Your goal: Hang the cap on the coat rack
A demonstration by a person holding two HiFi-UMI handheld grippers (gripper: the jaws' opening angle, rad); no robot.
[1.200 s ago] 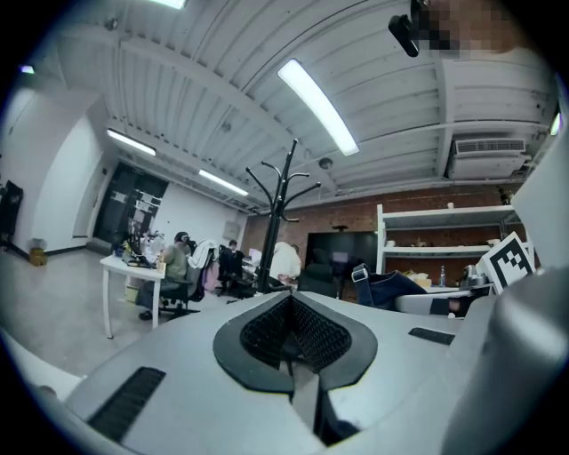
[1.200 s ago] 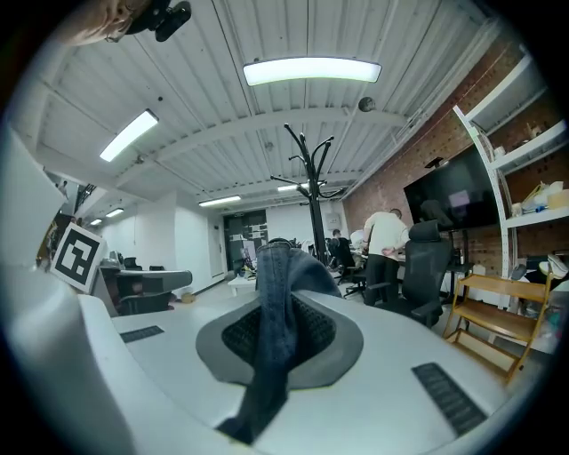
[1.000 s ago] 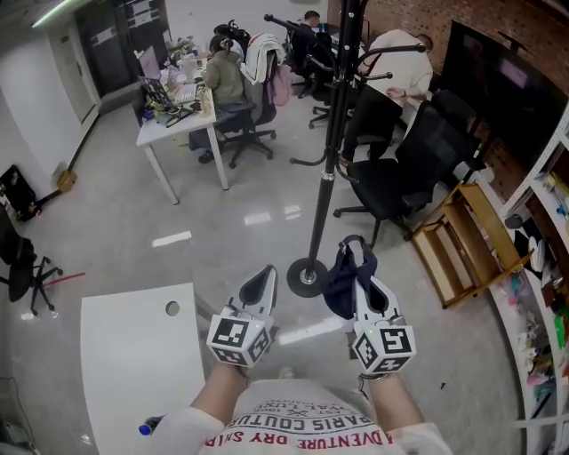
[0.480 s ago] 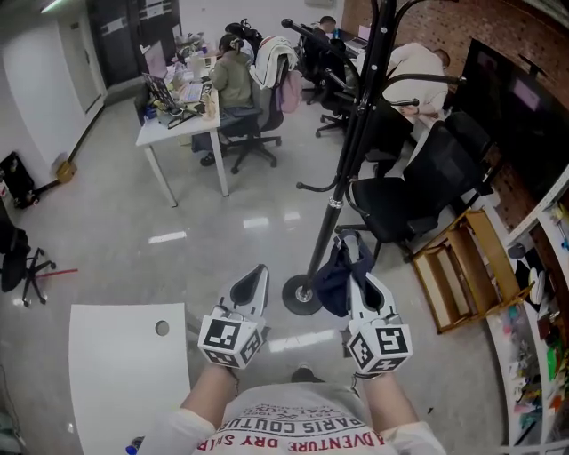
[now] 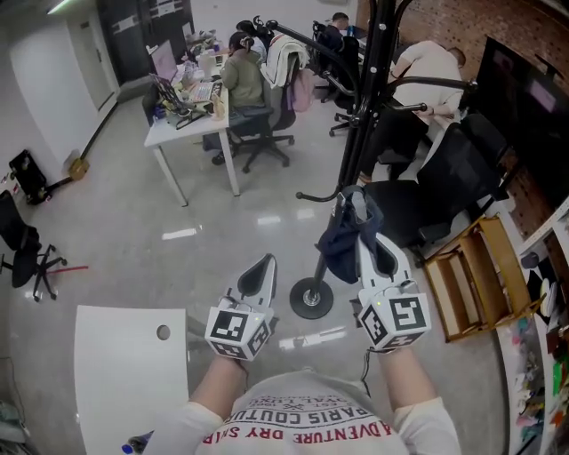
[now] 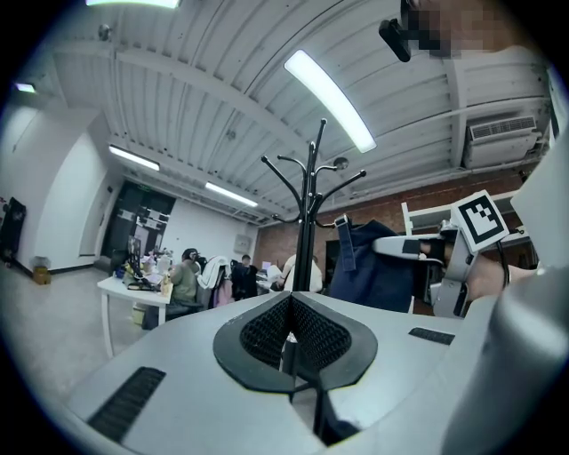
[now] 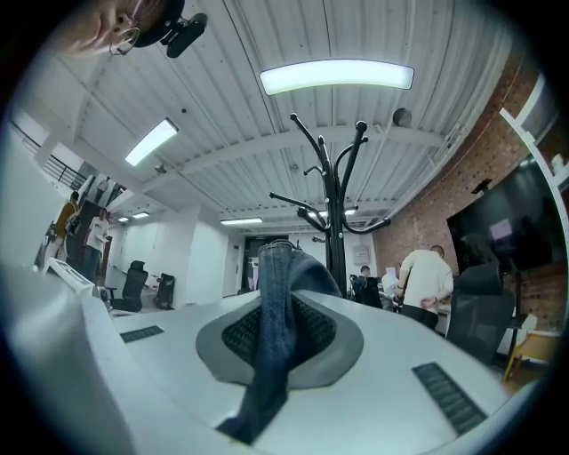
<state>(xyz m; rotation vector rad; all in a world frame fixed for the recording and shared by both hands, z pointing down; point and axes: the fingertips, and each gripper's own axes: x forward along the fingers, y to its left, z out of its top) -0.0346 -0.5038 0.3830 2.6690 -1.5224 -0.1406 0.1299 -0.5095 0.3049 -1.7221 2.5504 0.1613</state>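
Fingers [image 7: 391, 364] of the right gripper [image 7: 283, 267], smooth white plastic with dark ribbed pads, are clamped on the cap's [image 7: 267, 347] blue denim strap, which runs up between them and folds over their tips. From the head view, the cap [image 5: 340, 251] hangs as a limp navy bundle off the left side of that gripper [image 5: 354, 206]. It is in the air near the coat rack [image 5: 358, 147] and on none of its hooks.

The left gripper [image 5: 263, 264] is held level beside it, apart from the cap. Its jaws are pressed together on nothing, and their meshed black pads meet in a thin seam in the left gripper view. Each gripper carries a cube with black-and-white square markers at the hand end.

The rack is a slim black metal pole with curved, knob-tipped hooks branching near the top. Its round flat base [image 5: 310, 298] rests on the glossy grey floor [image 5: 133, 231].

A white table [image 5: 116, 373] with a round hole shows at lower left. Beyond stand a white desk [image 5: 182, 133] with seated people [image 5: 244, 75], black office chairs [image 5: 444, 178], a slatted wooden shelf [image 5: 480, 284] and a brick wall [image 5: 444, 22].
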